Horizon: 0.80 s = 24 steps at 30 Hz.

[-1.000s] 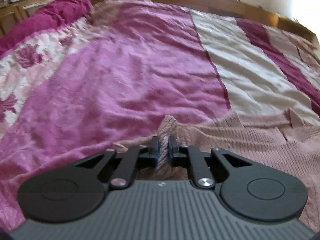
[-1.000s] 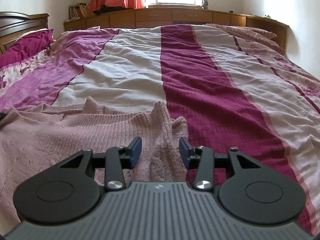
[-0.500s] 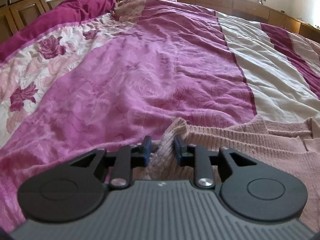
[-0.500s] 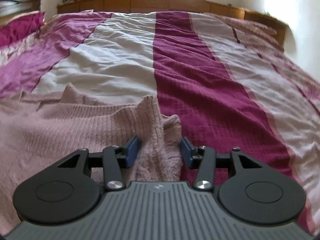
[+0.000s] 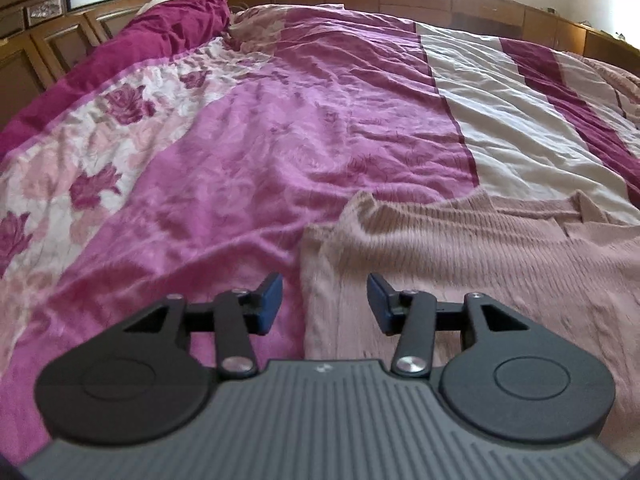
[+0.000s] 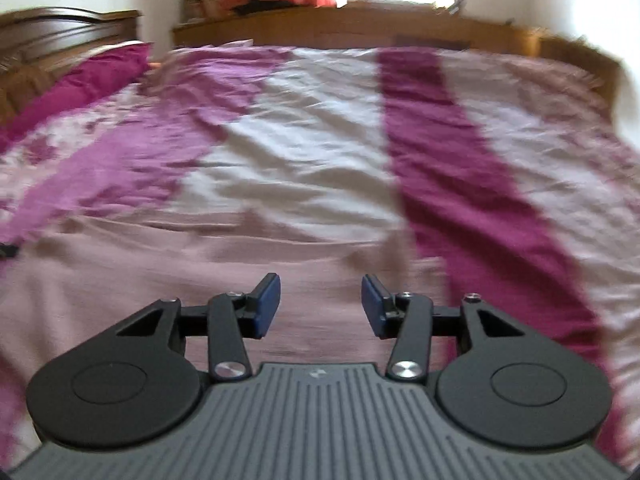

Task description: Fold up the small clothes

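Left wrist view: left tool [image 5: 324, 300], jaws apart and empty, over the pink knit sweater [image 5: 480, 264] lying flat on the bed [image 5: 280, 140]. Right tool [image 6: 320, 304] likewise agape. Soft, limp, light knit; best pinched at a corner or hem.

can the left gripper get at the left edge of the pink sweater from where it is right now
Probably yes. The left gripper is open, and the pink sweater has its left edge lying flat on the bedspread right between the fingers, with nothing in the way.
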Each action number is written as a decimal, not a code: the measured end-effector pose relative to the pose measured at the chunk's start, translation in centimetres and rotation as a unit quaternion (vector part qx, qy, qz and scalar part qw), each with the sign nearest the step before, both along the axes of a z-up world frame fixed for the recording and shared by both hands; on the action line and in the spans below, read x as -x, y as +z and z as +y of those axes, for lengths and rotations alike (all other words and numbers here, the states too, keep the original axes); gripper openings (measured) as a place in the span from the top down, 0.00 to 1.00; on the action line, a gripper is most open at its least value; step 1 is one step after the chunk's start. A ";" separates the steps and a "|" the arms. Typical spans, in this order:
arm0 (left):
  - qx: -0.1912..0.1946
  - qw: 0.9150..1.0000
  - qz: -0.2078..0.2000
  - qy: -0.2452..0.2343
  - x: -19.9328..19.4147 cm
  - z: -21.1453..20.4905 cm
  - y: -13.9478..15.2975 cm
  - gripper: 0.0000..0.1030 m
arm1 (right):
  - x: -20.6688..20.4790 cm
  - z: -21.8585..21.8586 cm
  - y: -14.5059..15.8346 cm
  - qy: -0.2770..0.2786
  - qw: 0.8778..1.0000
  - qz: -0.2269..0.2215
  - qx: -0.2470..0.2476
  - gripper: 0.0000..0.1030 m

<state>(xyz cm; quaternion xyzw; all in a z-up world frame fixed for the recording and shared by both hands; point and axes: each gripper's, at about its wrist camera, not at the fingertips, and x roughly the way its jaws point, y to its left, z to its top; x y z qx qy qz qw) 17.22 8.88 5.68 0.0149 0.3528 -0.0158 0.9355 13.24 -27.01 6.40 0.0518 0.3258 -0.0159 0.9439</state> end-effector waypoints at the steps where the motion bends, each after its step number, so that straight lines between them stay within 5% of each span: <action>1: 0.006 1.000 0.002 0.003 0.6 0.1 -0.1 0.53 | -0.5 0.6 0.2 0.014 1.000 0.005 -0.016 0.48; 8: 0.001 1.000 0.016 0.021 2.9 0.1 -1.1 0.53 | -5.4 6.6 -0.4 0.103 0.992 0.059 -0.037 0.48; 20: 0.000 0.999 0.034 0.015 3.1 -0.3 -2.3 0.53 | -10.5 10.8 -3.1 0.111 0.989 0.097 0.013 0.35; 21: 0.001 0.999 0.035 0.015 3.1 -0.3 -2.4 0.53 | -10.7 10.7 -3.5 0.114 0.989 0.098 0.010 0.37; 23: 0.002 0.999 0.036 0.017 3.1 -0.3 -2.5 0.53 | -10.6 10.7 -3.7 0.122 0.988 0.089 0.011 0.65; 24: 0.002 0.999 0.036 0.017 3.1 -0.3 -2.5 0.53 | -10.4 10.7 -3.7 0.126 0.988 0.086 0.009 0.71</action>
